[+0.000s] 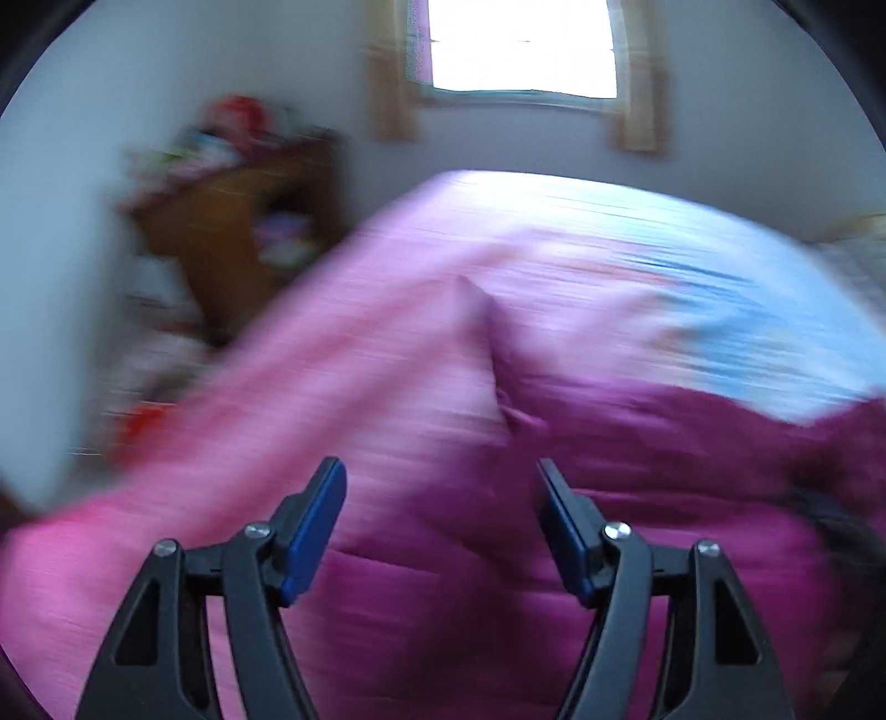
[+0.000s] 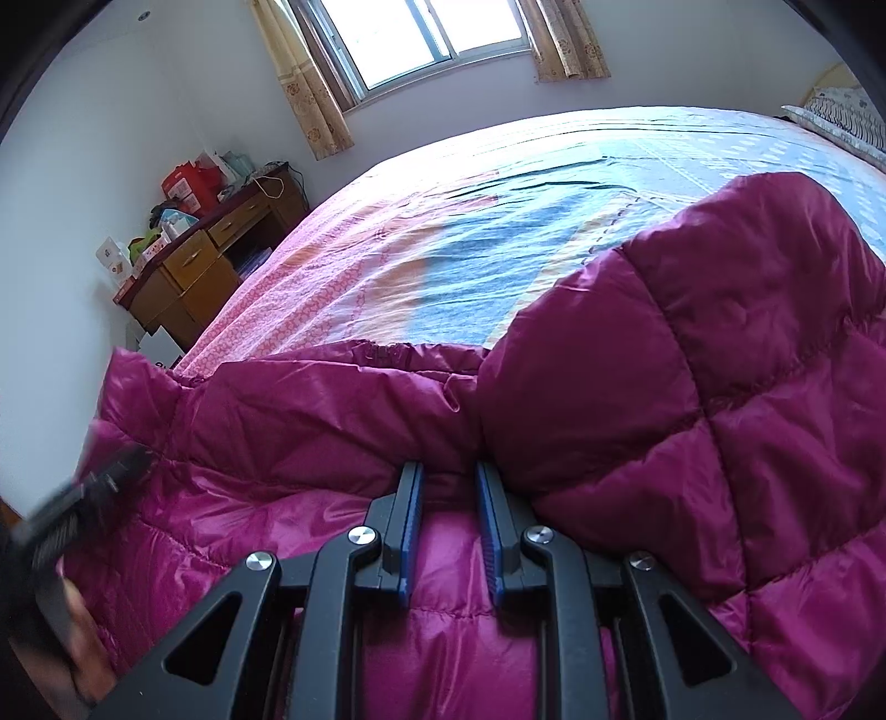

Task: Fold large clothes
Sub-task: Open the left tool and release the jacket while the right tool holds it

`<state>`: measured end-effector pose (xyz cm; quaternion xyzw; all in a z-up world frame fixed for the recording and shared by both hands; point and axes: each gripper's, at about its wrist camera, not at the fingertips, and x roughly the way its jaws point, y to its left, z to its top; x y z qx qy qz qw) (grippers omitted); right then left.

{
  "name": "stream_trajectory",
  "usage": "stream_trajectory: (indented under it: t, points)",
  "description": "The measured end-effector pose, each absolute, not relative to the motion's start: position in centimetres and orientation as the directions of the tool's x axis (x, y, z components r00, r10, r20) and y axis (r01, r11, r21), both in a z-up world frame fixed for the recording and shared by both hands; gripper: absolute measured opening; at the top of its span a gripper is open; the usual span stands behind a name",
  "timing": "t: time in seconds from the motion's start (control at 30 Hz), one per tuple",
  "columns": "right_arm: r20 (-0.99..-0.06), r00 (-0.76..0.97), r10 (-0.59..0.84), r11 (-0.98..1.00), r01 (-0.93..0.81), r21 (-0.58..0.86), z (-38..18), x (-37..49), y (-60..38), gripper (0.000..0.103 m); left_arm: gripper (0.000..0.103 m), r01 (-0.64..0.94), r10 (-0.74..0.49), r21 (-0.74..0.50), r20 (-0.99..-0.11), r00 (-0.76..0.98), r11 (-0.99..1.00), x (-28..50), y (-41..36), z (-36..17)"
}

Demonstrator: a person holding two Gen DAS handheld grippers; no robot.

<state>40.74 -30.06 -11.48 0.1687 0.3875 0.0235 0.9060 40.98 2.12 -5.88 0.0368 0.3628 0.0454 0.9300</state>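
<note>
Plainly, right gripper [image 2: 448, 482] pinches jacket [image 2: 692, 387] — unlabelled.

A home bedroom is shown: a large bed [image 2: 498, 221] is covered by a patterned sheet, a curtained window [image 2: 432, 33] is seen, and a cluttered wooden desk [image 2: 210, 260] is placed alongside.

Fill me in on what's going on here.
A person with a handheld gripper in each hand is folding a magenta puffer jacket spread on a bed. The right gripper has its jaws narrowed around a fold of the jacket. The left gripper is wide open above it, empty, its view blurred by motion.
</note>
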Motion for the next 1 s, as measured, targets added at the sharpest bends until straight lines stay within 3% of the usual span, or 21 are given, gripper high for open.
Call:
stream_trajectory:
  t: [0.13,0.2,0.3,0.4,0.5,0.57,0.73,0.93,1.0]
  points:
    - [-0.695,0.699,0.168,0.944,0.089,0.318,-11.5,40.7,-30.0,0.020,0.071,-0.322,0.329,0.139,-0.664,0.671,0.937,42.7,9.6,-4.5]
    - [-0.694,0.700,0.168,0.944,0.089,0.318,-11.4,40.7,-29.9,0.020,0.071,-0.361,0.297,0.039,-0.656,0.694,0.932,42.0,11.4,-3.2]
    - [-0.695,0.699,0.168,0.944,0.089,0.318,-11.4,40.7,-29.9,0.020,0.071,-0.278,0.187,-0.045,-0.636,0.749,0.960,40.5,9.3,-1.8]
    - [-0.695,0.699,0.167,0.944,0.089,0.317,-11.4,40.7,-29.9,0.020,0.071,-0.085,0.017,-0.081,-0.623,0.782,0.993,38.3,3.9,-1.4]
    - [-0.697,0.698,0.162,0.946,0.090,0.310,-11.4,40.7,-29.8,0.020,0.071,0.112,-0.195,-0.166,-0.665,0.721,0.980,36.6,-2.8,-3.4]
    - [-0.697,0.699,0.163,0.946,0.090,0.312,-11.3,40.7,-29.8,0.020,0.071,0.170,-0.251,-0.185,-0.689,0.680,0.968,35.8,-5.5,-4.8]
    - [-0.695,0.699,0.167,0.944,0.090,0.317,-11.2,40.7,-29.6,0.020,0.078,0.188,-0.169,-0.056,-0.728,0.665,0.981,35.7,-9.8,-8.6]
    - [-0.694,0.705,0.148,0.948,0.099,0.303,-10.2,40.3,-29.4,0.020,0.083,0.175,-0.143,-0.034,-0.738,0.660,0.984,36.4,-10.2,-9.5]
    - [-0.642,0.753,0.145,0.950,0.075,0.303,-8.2,38.5,-29.2,0.020,0.083,0.175,-0.147,-0.040,-0.742,0.654,0.984,36.6,-9.2,-9.2]
